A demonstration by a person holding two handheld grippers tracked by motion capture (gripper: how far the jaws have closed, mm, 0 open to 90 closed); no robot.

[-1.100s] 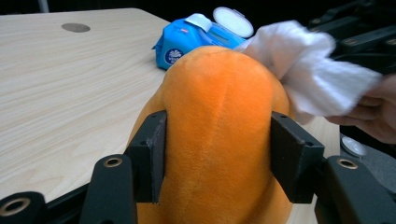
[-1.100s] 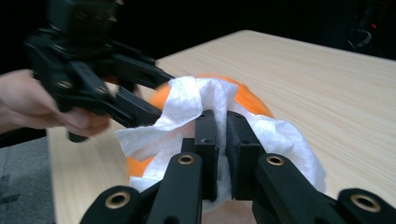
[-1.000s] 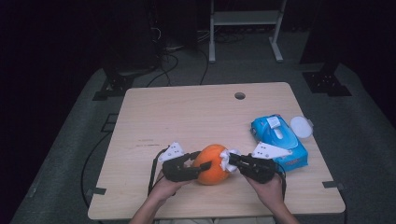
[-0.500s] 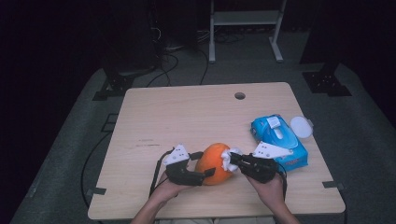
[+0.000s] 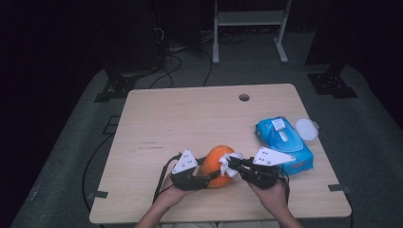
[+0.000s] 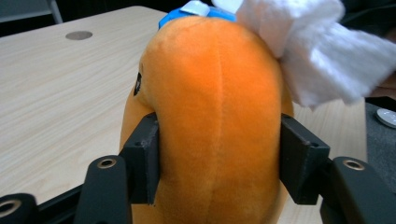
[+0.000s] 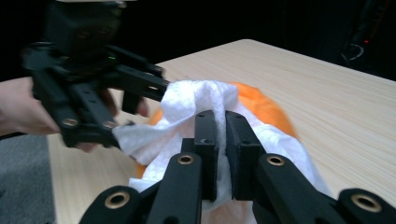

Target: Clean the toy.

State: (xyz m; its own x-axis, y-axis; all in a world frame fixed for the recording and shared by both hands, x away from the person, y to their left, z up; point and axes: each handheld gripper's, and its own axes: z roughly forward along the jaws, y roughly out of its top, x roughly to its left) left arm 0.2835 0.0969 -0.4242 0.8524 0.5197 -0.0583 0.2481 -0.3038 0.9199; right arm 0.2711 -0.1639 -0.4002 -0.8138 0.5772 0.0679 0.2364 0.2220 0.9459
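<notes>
Orange plush (image 6: 215,116) squeezed in left tool (image 6: 219,161); right tool (image 7: 221,135) pinching tissue (image 7: 196,100)

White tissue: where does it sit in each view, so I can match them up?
High view: white tissue at centre bottom, between the two tools.
Left gripper view: upper right.
Right gripper view: centre, pinched in the right tool.
Shared landmark: the orange plush toy it touches.

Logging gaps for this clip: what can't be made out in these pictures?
- Orange plush toy: its face, turned away in the left gripper view.
- Blue wipes pack: label print too small in the high view.
- White tissue: where it touches the toy, hidden by the right gripper.
</notes>
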